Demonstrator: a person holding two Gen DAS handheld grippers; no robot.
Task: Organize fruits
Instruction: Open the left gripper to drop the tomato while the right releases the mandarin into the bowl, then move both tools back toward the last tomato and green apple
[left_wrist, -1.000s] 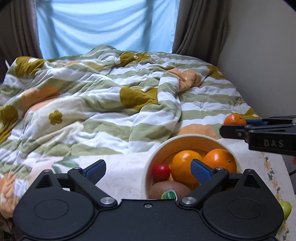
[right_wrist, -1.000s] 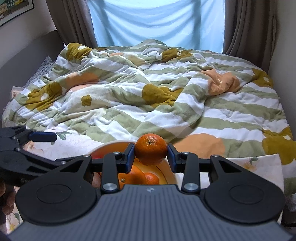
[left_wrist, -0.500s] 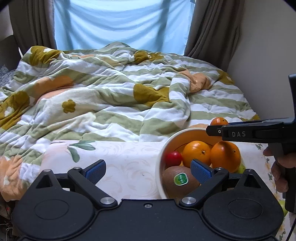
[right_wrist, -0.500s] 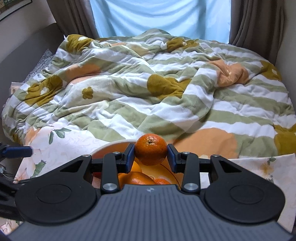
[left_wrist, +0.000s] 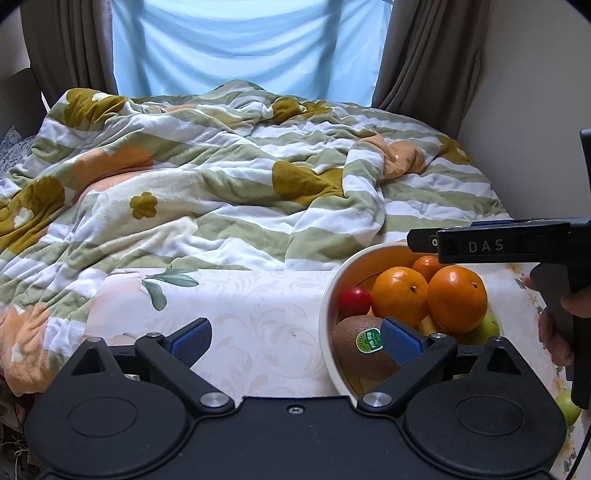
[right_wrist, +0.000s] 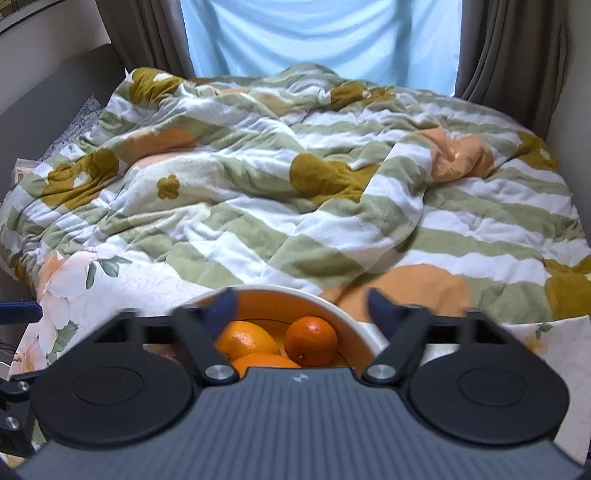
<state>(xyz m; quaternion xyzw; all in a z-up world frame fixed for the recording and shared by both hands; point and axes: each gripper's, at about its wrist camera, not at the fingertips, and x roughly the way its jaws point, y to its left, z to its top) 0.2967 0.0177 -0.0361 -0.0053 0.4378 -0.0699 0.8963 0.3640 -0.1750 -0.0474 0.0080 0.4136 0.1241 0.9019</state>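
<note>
A white bowl (left_wrist: 334, 280) with an orange inside stands on the floral tablecloth (left_wrist: 251, 310). It holds two large oranges (left_wrist: 456, 299), a small mandarin (left_wrist: 424, 266), a red cherry tomato (left_wrist: 354, 301), a kiwi (left_wrist: 360, 350) with a green sticker, and a green fruit at the back right. My left gripper (left_wrist: 295, 338) is open and empty, its right finger over the bowl's near rim. My right gripper (right_wrist: 301, 306) is open above the bowl (right_wrist: 354, 321), with the mandarin (right_wrist: 311, 341) lying below it among the oranges. In the left wrist view it shows as a black bar (left_wrist: 491, 243).
A green fruit (left_wrist: 567, 406) lies on the table right of the bowl. A rumpled striped quilt (left_wrist: 236, 184) covers the bed behind the table. Curtains and a window are at the back; a wall is on the right.
My right gripper has opened and the mandarin has dropped from it into the bowl. My left gripper has drawn back and left, still open.
</note>
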